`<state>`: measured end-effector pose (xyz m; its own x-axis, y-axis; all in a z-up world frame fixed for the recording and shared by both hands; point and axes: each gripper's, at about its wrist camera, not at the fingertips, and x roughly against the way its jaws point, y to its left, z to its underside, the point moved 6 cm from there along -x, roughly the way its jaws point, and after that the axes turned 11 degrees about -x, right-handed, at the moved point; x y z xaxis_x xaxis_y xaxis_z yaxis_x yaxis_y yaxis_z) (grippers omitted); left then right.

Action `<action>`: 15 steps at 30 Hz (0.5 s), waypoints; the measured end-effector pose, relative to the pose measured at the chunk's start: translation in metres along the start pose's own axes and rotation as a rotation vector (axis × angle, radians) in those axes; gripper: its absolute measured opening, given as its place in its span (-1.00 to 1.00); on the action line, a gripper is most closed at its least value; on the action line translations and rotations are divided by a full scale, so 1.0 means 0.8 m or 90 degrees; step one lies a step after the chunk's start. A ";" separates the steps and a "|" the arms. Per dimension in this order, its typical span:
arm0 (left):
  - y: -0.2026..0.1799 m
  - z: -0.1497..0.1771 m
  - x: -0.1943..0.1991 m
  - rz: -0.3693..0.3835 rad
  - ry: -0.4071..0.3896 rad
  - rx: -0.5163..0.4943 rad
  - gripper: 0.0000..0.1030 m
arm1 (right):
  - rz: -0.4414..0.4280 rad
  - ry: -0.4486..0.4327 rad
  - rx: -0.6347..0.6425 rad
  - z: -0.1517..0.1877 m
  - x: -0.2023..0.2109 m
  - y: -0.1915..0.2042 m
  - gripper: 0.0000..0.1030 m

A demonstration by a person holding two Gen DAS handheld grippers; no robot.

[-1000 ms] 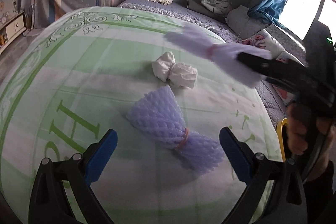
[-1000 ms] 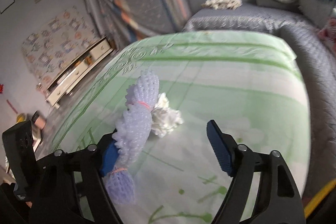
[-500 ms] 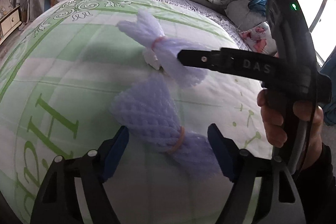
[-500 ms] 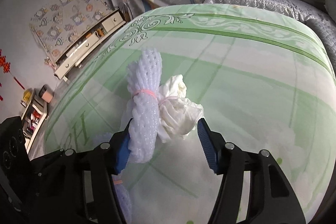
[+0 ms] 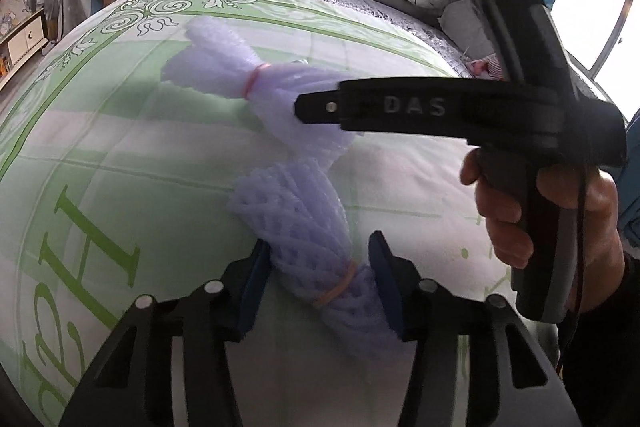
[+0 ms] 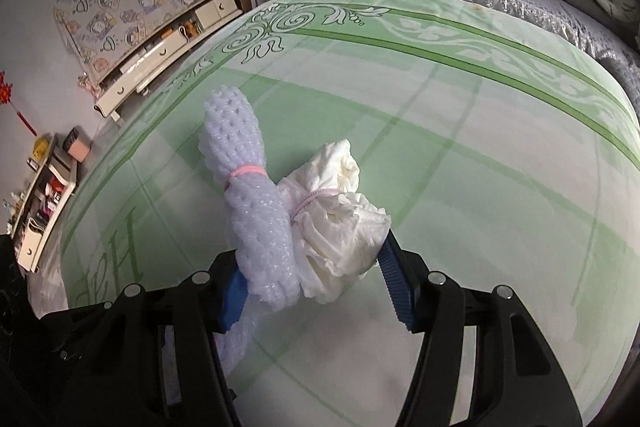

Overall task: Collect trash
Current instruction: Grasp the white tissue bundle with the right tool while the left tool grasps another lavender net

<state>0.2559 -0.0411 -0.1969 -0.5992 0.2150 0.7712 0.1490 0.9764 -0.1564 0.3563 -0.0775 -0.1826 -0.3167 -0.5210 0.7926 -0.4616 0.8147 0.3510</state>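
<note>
On the green bedspread [image 5: 120, 131], the left gripper [image 5: 318, 281] pinches a foam net bundle [image 5: 308, 227] whose long axis runs straight ahead between its fingers, while the right gripper [image 6: 310, 285] clamps a second foam net [image 6: 256, 227] and a white wad [image 6: 340, 223] together.

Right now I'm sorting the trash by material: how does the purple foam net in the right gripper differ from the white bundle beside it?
The purple foam net is a long, perforated mesh; the white bundle is short, smooth, crumpled and puffy. The net stretches past the white bundle toward the quilt's far edge. Both are cinched by a pink band and sit between the right gripper fingers.
</note>
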 end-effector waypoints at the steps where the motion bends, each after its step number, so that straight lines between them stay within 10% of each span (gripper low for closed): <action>1: 0.001 0.000 0.000 0.000 -0.001 0.002 -0.17 | 0.001 0.005 0.003 -0.001 -0.004 0.001 0.08; 15: 0.005 0.001 0.004 0.017 -0.017 0.020 -0.49 | -0.007 0.056 0.024 -0.019 -0.034 0.017 -0.34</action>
<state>0.2537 -0.0367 -0.1956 -0.6167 0.2405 0.7496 0.1407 0.9705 -0.1956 0.3714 -0.0487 -0.1920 -0.2377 -0.5037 0.8305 -0.4964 0.7979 0.3419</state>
